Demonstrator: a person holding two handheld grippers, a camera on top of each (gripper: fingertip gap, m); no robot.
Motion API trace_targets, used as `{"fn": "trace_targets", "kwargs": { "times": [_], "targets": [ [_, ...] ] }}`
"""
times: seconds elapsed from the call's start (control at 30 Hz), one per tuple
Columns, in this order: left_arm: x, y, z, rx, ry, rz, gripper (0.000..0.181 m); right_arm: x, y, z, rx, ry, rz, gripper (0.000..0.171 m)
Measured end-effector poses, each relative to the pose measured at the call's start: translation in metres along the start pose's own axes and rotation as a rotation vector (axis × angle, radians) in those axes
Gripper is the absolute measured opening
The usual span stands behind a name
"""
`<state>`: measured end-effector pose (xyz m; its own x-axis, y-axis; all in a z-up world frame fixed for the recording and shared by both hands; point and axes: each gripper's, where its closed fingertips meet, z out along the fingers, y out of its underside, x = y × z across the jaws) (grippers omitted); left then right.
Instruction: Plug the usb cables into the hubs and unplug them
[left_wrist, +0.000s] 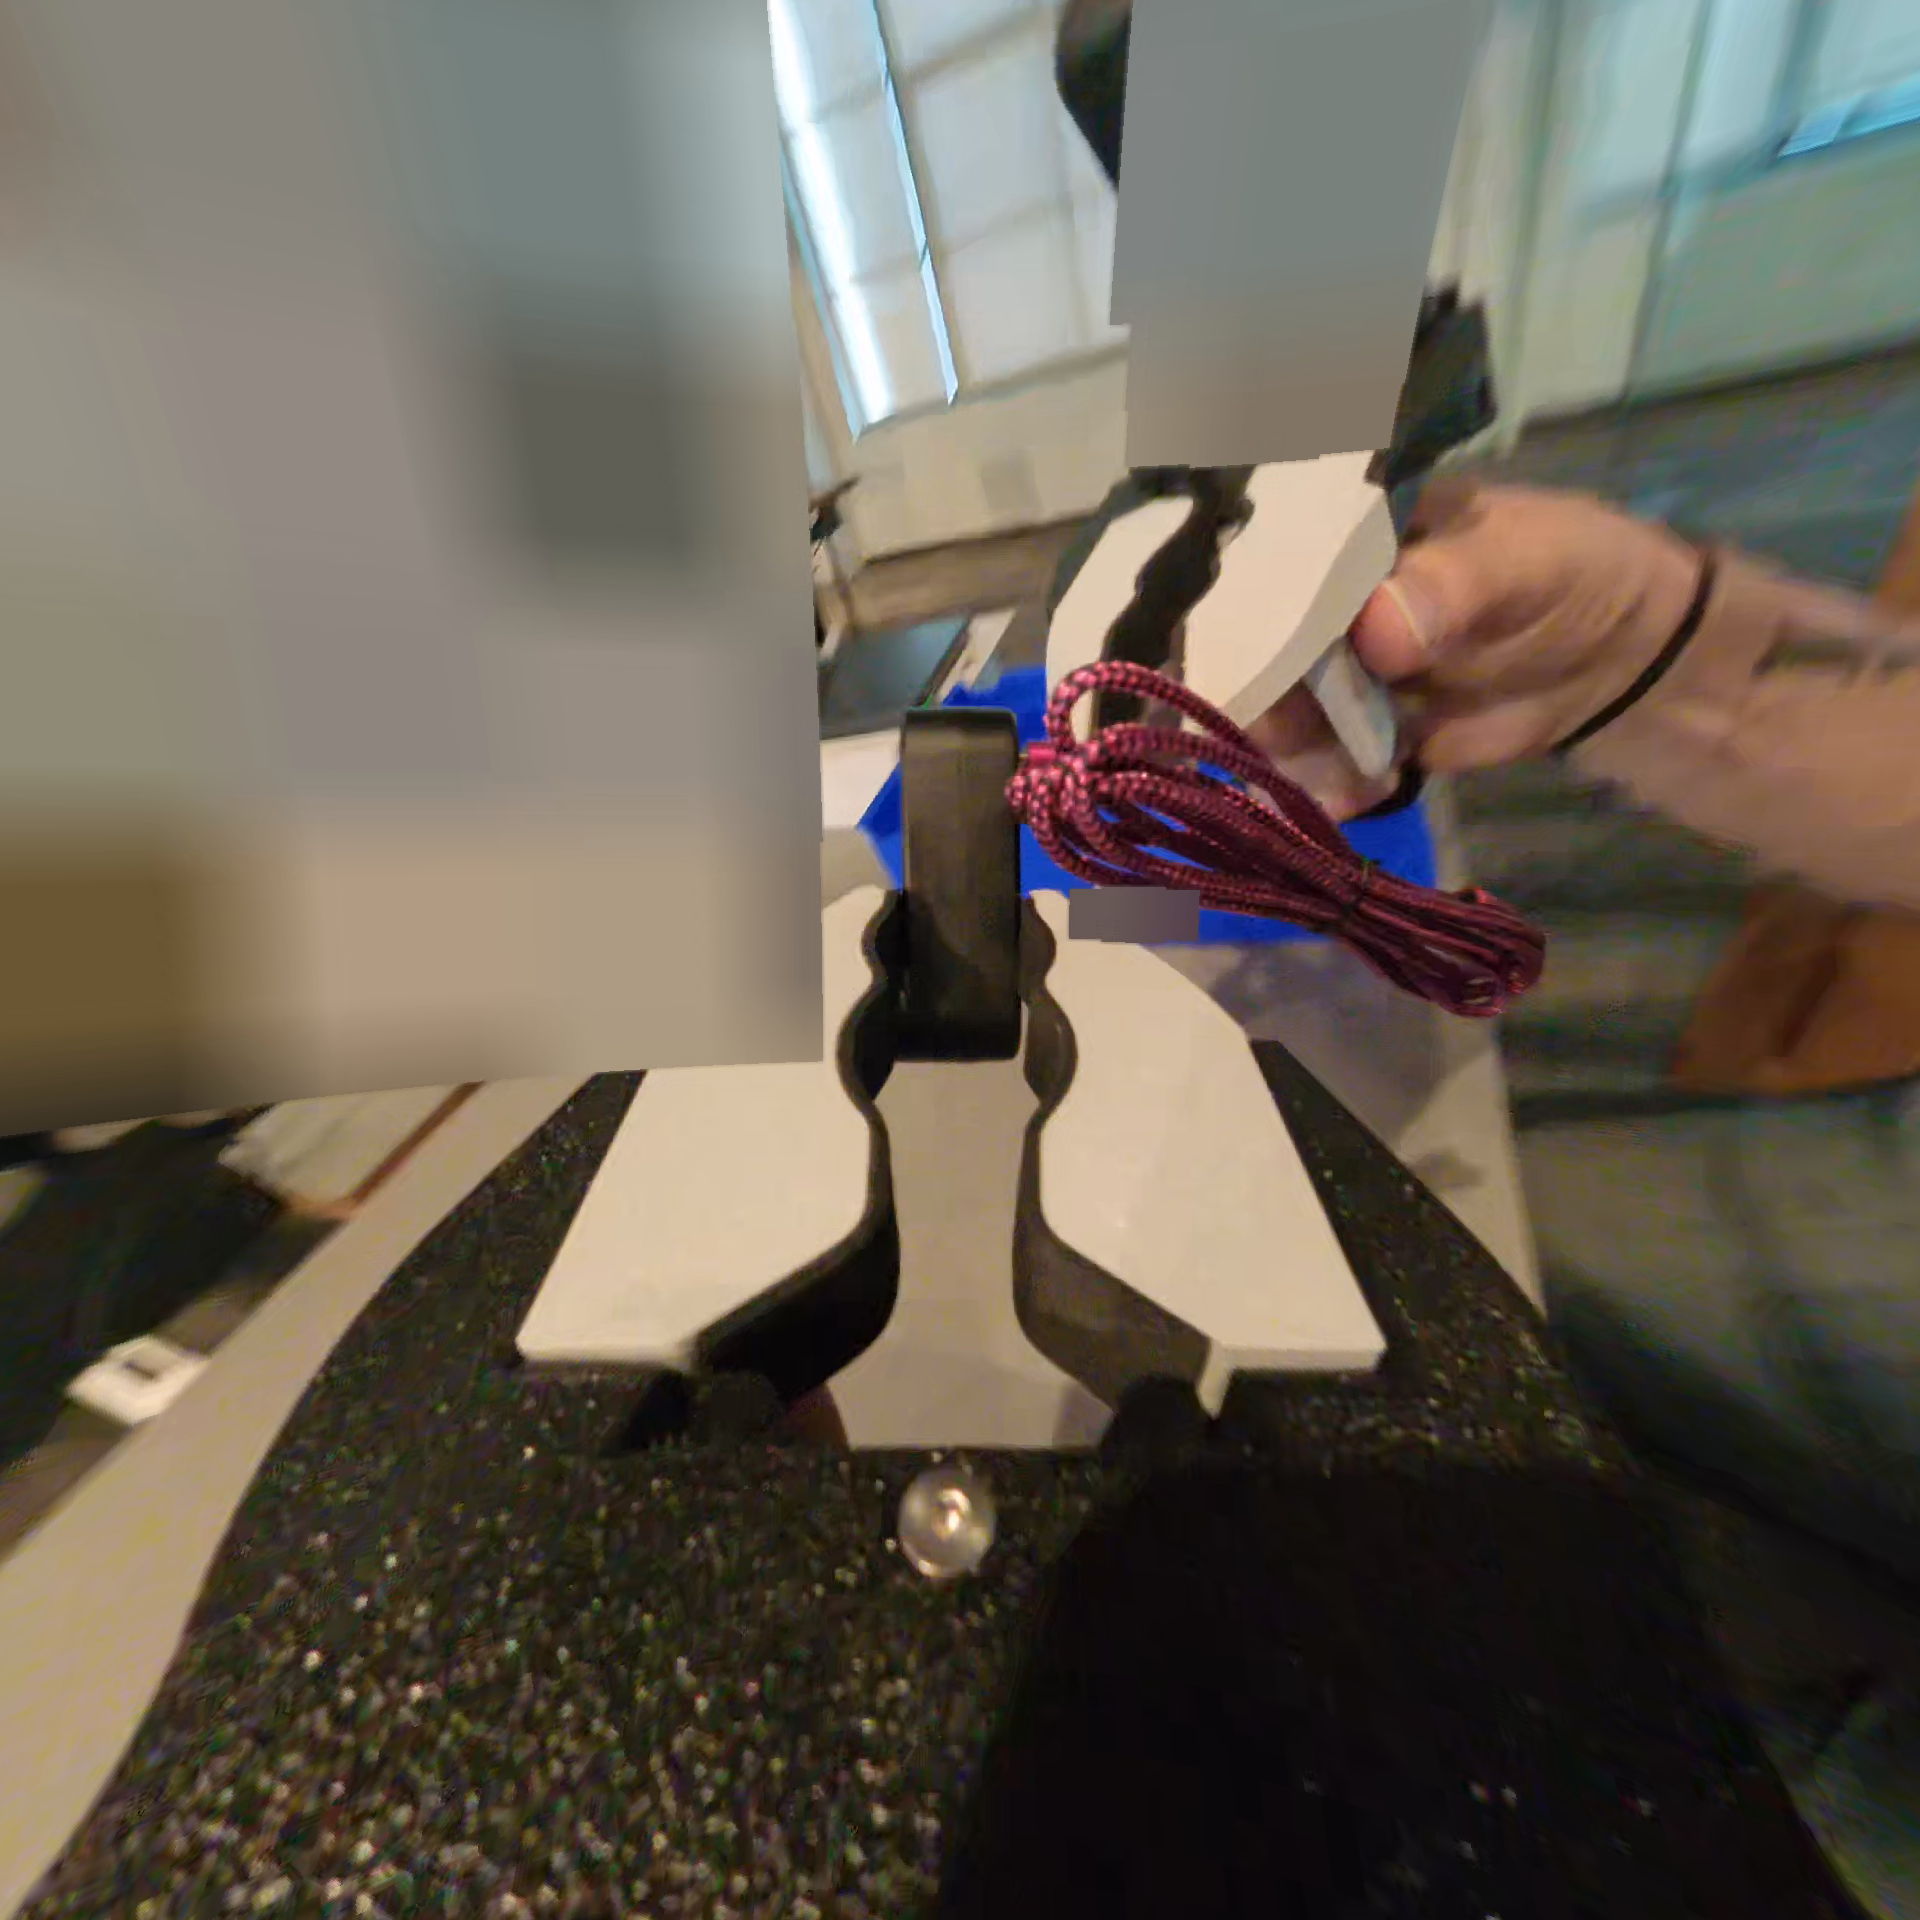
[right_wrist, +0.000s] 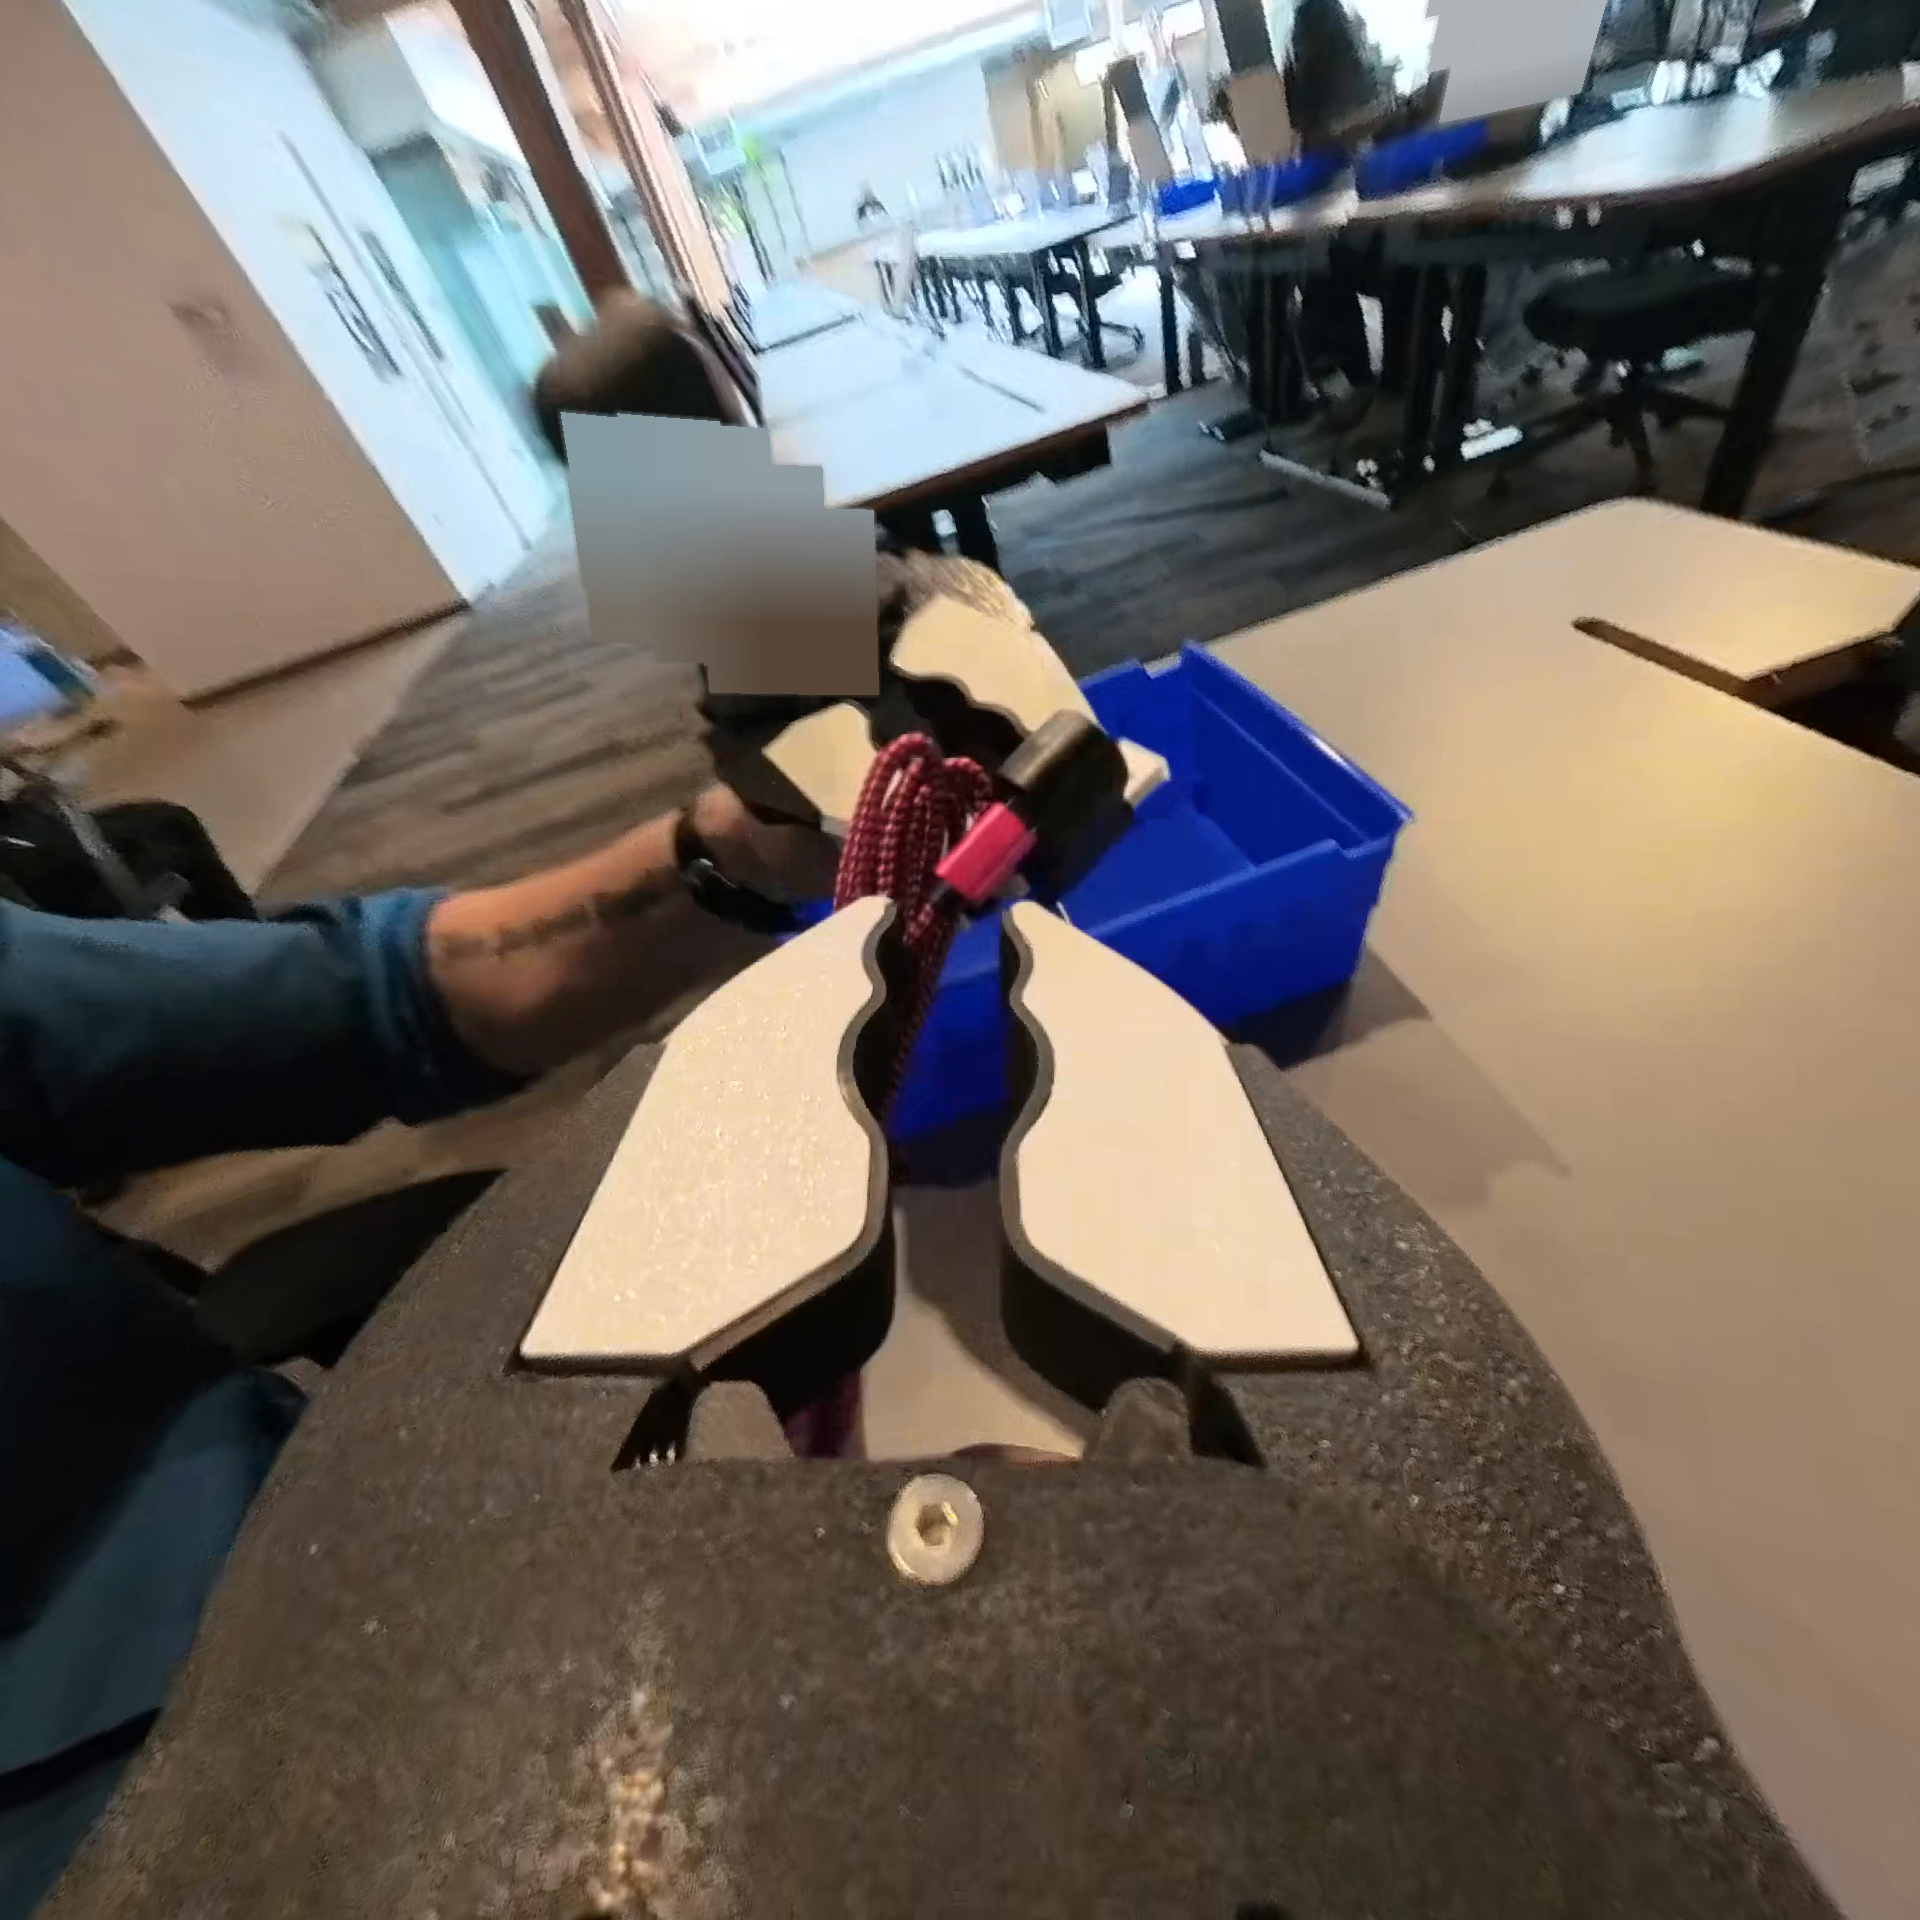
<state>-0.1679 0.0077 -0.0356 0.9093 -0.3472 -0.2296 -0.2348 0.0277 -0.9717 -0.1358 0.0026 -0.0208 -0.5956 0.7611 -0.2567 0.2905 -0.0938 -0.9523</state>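
Left gripper (left_wrist: 956, 977) is clamped on the black hub (left_wrist: 958, 883) above the blue bin (right_wrist: 1226, 862). Right gripper (right_wrist: 945, 914) sits part open around the bundled red cable (left_wrist: 1247, 831); its pink plug (right_wrist: 982, 857) touches the hub, so the loose bundle could drop.

You have two hand-held grippers in play: the left hand-held gripper (left_wrist: 956, 935) and the right hand-held gripper (right_wrist: 948, 914). There is one black hub (left_wrist: 958, 883), one bundled red braided usb cable (left_wrist: 1247, 831) with one pink plug (right_wrist: 982, 857) showing, and one blue bin (right_wrist: 1247, 831) on the bench (right_wrist: 1558, 831). Far behind, you can see several more blue bins (right_wrist: 1403, 166), too blurred to count exactly.
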Motion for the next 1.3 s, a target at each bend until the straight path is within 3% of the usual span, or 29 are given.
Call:
{"fn": "trace_targets", "kwargs": {
  "times": [0.1,0.27,0.4,0.5,0.6,1.03,1.3],
  "targets": [
    [0.001,-0.012,-0.005,0.122,0.09,-0.149,0.02,-0.011,-0.015,-0.014,0.082,-0.044,-0.003,0.016],
    [0.014,-0.032,-0.016,0.298,0.231,-0.202,0.02,-0.018,-0.019,-0.024,0.12,-0.042,-0.059,0.014],
    [0.02,-0.042,-0.022,0.389,0.309,-0.275,0.02,-0.018,-0.022,-0.025,0.119,0.115,-0.327,0.012],
    [0.018,-0.038,-0.016,0.36,0.315,-0.385,0.02,-0.023,-0.027,-0.025,0.111,0.303,-0.701,0.013],
    [0.019,-0.032,-0.007,0.324,0.338,-0.522,0.02,-0.032,-0.03,-0.015,0.101,0.361,-0.929,0.012],
    [0.018,-0.004,0.01,0.193,0.379,-0.816,0.02,0.007,-0.022,0.01,0.03,0.403,-1.091,0.018],
    [0.018,-0.008,0.007,0.256,0.465,-0.943,0.02,0.002,-0.021,0.012,0.088,0.392,-1.155,0.02]
  ]
}}
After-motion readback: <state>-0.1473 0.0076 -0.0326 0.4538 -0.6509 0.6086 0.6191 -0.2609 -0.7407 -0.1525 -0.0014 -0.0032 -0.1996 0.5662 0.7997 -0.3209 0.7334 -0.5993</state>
